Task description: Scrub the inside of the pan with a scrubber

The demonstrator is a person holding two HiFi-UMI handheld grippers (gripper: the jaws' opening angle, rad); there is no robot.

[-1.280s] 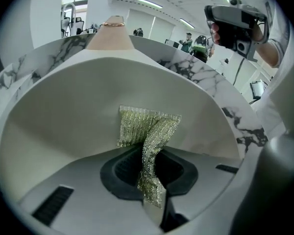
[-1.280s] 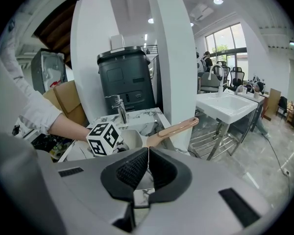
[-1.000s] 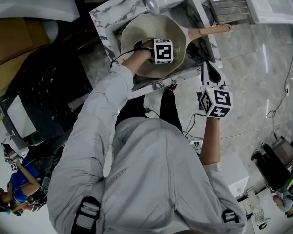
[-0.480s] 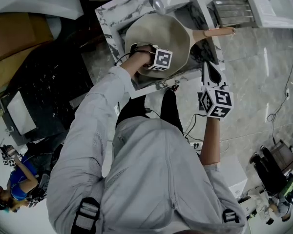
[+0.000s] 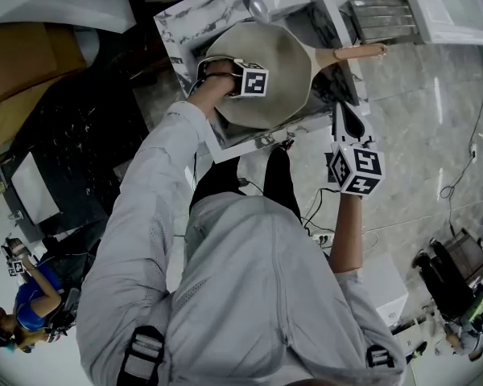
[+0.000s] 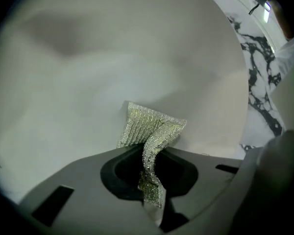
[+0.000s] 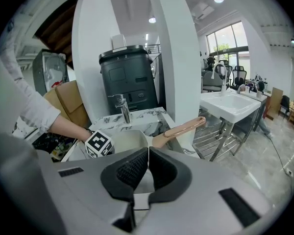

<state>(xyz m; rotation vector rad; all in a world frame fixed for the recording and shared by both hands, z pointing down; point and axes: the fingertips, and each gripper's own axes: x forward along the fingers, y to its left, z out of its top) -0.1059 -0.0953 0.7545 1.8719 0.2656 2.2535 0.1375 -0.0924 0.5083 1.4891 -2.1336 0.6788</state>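
- Left gripper view: the left gripper (image 6: pixel 152 180) has its jaws clenched on a glittery mesh scrubber (image 6: pixel 154 131), whose free end lies against the pale inner surface of the pan (image 6: pixel 112 58).
- Head view: the pan sits at the marbled counter (image 5: pixel 175 34), with its tan handle (image 5: pixel 352 53) pointing to the person's right.
- Right gripper view: the right gripper (image 7: pixel 148 168) has its jaws pressed together on nothing. It is held apart from the pan, on the handle's side.

One pan (image 5: pixel 286 55), one scrubber (image 6: pixel 152 131), two tools (image 6: pixel 149 182) (image 7: pixel 148 166)
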